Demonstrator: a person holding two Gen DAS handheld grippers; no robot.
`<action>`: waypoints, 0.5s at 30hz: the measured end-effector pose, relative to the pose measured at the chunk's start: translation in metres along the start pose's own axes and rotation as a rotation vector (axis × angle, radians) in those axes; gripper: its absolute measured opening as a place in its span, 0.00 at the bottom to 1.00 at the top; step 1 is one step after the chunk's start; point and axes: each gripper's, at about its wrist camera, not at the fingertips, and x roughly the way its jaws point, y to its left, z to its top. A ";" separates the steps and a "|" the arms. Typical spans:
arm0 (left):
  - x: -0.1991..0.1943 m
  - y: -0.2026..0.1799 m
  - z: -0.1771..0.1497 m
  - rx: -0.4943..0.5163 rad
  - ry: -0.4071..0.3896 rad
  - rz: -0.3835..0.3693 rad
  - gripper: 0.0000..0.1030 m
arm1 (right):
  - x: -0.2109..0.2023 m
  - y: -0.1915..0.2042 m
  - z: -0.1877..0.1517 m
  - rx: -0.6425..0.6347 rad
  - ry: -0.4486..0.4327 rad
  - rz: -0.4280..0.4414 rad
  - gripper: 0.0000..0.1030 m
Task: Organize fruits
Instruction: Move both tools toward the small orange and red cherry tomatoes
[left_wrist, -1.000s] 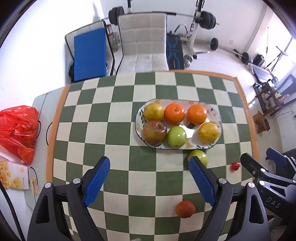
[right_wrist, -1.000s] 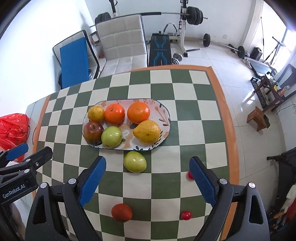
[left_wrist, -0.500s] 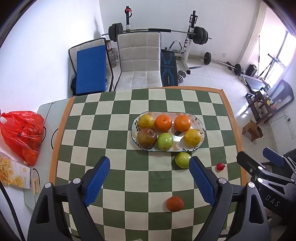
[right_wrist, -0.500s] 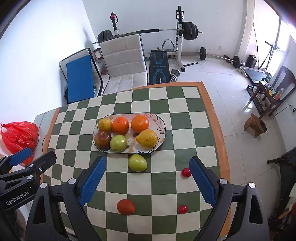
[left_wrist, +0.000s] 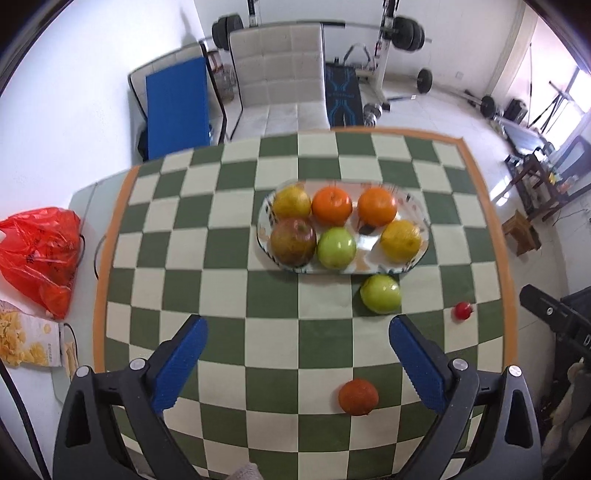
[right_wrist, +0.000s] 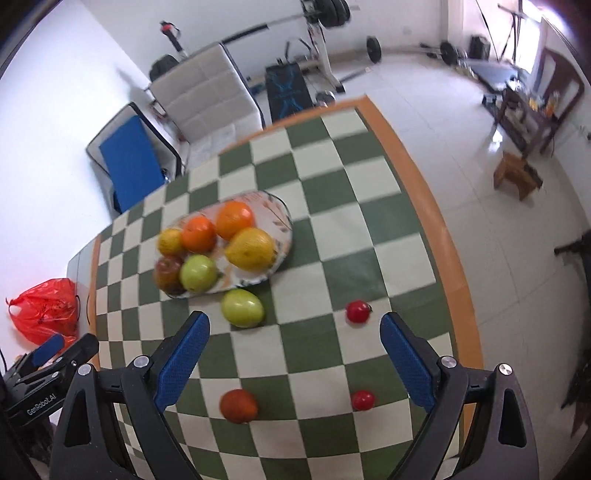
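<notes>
Both grippers hung above the near end of the checkered table (left_wrist: 229, 254), jaws spread wide and holding nothing. Between and just beyond the fingers of the right gripper (right_wrist: 293, 363) lay the loose fruit: a small red fruit (right_wrist: 358, 311) slightly ahead and right of centre, a second small red one (right_wrist: 363, 400) nearer, close to the right finger, a red-orange fruit (right_wrist: 238, 405) near the left finger, and a green apple (right_wrist: 242, 308) ahead on the left side. The left gripper (left_wrist: 295, 363) saw the same green apple just past its right fingertip and the red-orange fruit low between its fingers.

Farther ahead of both tools sat the oval plate (left_wrist: 415, 206), the green apple lying just beside its near rim. On it were six pieces in two rows: a yellow fruit (left_wrist: 291, 203), two oranges (left_wrist: 331, 205), a red apple (left_wrist: 293, 242), a second green apple (left_wrist: 336, 247) and a lemon-like yellow fruit (left_wrist: 400, 240).

Judging by this, the sorting looked well over half done, if the plate was the goal: six pieces plated, four left on the cloth. The plate looked crowded, so room for the rest might be tight.
</notes>
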 end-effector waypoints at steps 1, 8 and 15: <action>0.012 -0.004 -0.002 0.002 0.030 0.011 0.98 | 0.011 -0.008 0.000 0.006 0.021 0.003 0.93; 0.096 -0.013 -0.046 -0.128 0.353 -0.121 0.98 | 0.090 -0.013 0.006 -0.041 0.163 0.087 0.87; 0.150 -0.026 -0.098 -0.299 0.589 -0.303 0.94 | 0.134 0.021 0.017 -0.154 0.247 0.122 0.87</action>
